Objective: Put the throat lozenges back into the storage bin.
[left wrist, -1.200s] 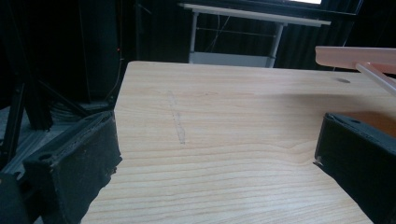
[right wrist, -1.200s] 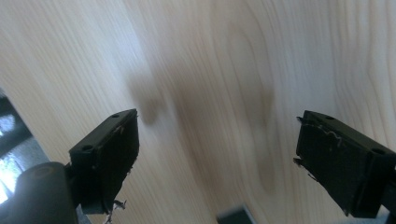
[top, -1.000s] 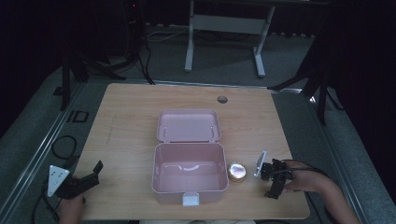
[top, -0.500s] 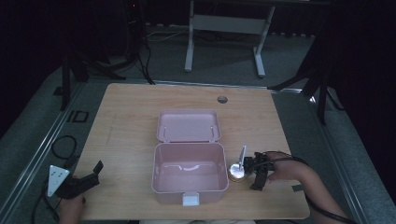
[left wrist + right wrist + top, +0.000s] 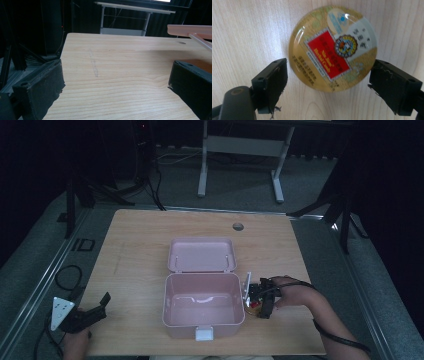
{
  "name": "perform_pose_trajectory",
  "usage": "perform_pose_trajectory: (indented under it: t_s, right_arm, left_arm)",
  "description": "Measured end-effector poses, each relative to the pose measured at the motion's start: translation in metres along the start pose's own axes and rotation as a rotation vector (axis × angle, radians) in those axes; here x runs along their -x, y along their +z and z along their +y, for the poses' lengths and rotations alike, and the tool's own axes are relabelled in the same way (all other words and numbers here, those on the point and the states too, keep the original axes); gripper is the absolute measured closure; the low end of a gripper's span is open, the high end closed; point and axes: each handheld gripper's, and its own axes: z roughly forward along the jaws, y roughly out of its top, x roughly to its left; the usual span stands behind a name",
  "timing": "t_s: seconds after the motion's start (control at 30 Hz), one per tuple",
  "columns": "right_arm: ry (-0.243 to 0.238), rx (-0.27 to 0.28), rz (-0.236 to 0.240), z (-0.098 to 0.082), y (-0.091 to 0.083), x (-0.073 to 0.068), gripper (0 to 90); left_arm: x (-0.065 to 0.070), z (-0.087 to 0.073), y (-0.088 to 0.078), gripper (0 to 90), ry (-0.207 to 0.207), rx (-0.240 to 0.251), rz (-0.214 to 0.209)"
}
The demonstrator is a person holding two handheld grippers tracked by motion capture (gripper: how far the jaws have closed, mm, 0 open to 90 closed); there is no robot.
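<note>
Tin [image 5: 332, 50] sits on table by pink box [image 5: 202, 330], not gripped yet; my right gripper [image 5: 328, 77] straddles it w/ jaws apart, lift + drop-in left.

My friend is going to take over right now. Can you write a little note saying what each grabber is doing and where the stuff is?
Right gripper: open, jaws standing on either side of the round tin, not clamped on it yet.
Left gripper: open, holding nothing, at the near left corner of the table.
Things: the tin lies flat on the table, just right of the pink box. The box is open, with its lid laid back, and looks empty.
Done: box opened, right gripper lined up over the tin.
Left, probably: close on the tin, lift it and put it into the box.
</note>
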Motion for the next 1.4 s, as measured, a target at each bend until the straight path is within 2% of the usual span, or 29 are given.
perform_pose_trajectory:
  t_s: [0.17, 0.23, 0.43, 0.6, 0.63, 1.0, 1.23, 1.4]
  right_arm:
    - [-0.006, -0.009, 0.002, 0.004, 0.003, 0.0, 18.5]
    - [-0.014, -0.015, 0.018, 0.005, 0.005, 0.002, 20.2]
    - [-0.024, -0.03, 0.009, 0.005, 0.004, 0.001, 21.1]
    - [-0.02, -0.026, 0.042, -0.001, -0.004, -0.004, 21.2]
    - [-0.033, -0.022, 0.042, -0.003, -0.005, -0.004, 21.2]
    - [-0.032, -0.021, 0.066, -0.018, -0.015, -0.017, 21.3]
    - [-0.029, 0.005, 0.058, -0.025, -0.03, -0.023, 21.3]
    - [-0.054, 0.014, 0.053, -0.027, -0.04, -0.032, 21.3]
  left_arm:
    - [0.0, 0.0, 0.0, 0.4, 0.0, 0.0, -0.001]
    - [0.0, 0.0, 0.0, 0.4, 0.0, -0.001, -0.001]
    - [0.0, 0.0, 0.0, 0.4, -0.001, 0.001, -0.001]
    - [0.0, 0.0, 0.0, 0.4, 0.001, -0.002, -0.001]
    - [0.0, 0.0, 0.0, 0.4, 0.001, -0.002, 0.0]
    - [0.0, 0.0, 0.0, 0.4, 0.001, -0.004, 0.0]
    - [0.0, 0.0, 0.0, 0.4, 0.002, -0.004, 0.0]
    - [0.0, 0.0, 0.001, 0.4, 0.001, -0.005, 0.0]
